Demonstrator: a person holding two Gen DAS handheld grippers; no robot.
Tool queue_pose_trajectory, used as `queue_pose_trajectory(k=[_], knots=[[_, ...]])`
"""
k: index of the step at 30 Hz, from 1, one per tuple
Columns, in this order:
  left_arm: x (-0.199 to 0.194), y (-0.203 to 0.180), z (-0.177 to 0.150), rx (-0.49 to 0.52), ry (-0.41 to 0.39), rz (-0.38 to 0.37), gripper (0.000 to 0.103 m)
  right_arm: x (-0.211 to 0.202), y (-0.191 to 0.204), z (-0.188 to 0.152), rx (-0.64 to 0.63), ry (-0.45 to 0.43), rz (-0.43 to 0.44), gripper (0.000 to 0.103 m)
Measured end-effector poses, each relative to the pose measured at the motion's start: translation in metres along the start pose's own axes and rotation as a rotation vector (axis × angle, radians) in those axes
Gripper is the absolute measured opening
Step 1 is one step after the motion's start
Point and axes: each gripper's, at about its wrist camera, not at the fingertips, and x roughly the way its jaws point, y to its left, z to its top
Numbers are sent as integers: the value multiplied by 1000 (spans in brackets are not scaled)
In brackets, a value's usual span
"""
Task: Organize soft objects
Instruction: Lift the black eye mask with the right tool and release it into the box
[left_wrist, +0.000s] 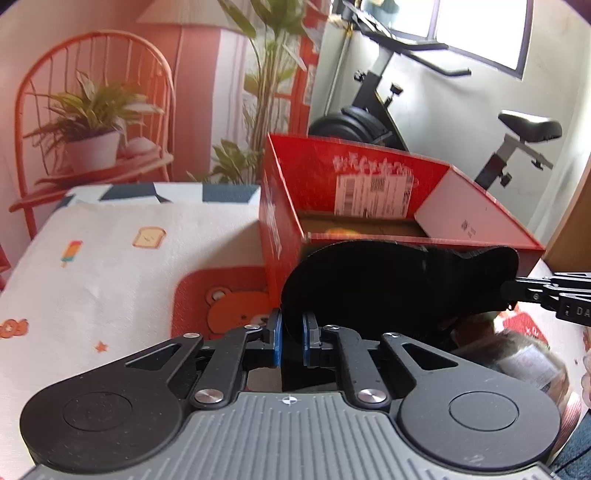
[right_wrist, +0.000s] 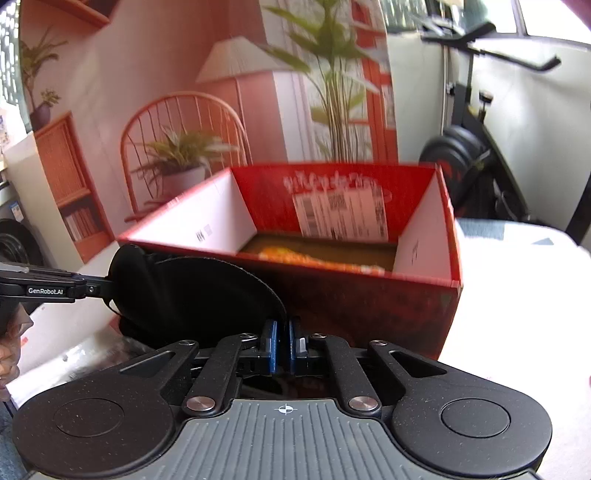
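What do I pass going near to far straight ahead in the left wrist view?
left gripper, clamped on the black soft item → red cardboard box with an orange thing inside → exercise bike by the wall.

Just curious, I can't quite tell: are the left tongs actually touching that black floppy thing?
Touching. In the left wrist view the left tongs have their blue pads pinched on the edge of the black soft piece, with no gap showing.
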Motion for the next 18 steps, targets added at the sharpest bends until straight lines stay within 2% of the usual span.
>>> queue_pose_trajectory(k=[8, 12, 16, 18], knots=[[-45, -14, 19, 22, -128, 8, 10, -36, 12, 26, -12, -120, -2, 5], [-64, -24, 30, 28, -198, 3, 9, -46, 8, 42, 34, -146, 22, 5], [-66, -35, 48, 25, -231, -2, 9, -48, 6, 63, 44, -168, 12, 5], [-54, -39, 61, 28, -199, -12, 9, -43, 3, 75, 53, -162, -3, 5]])
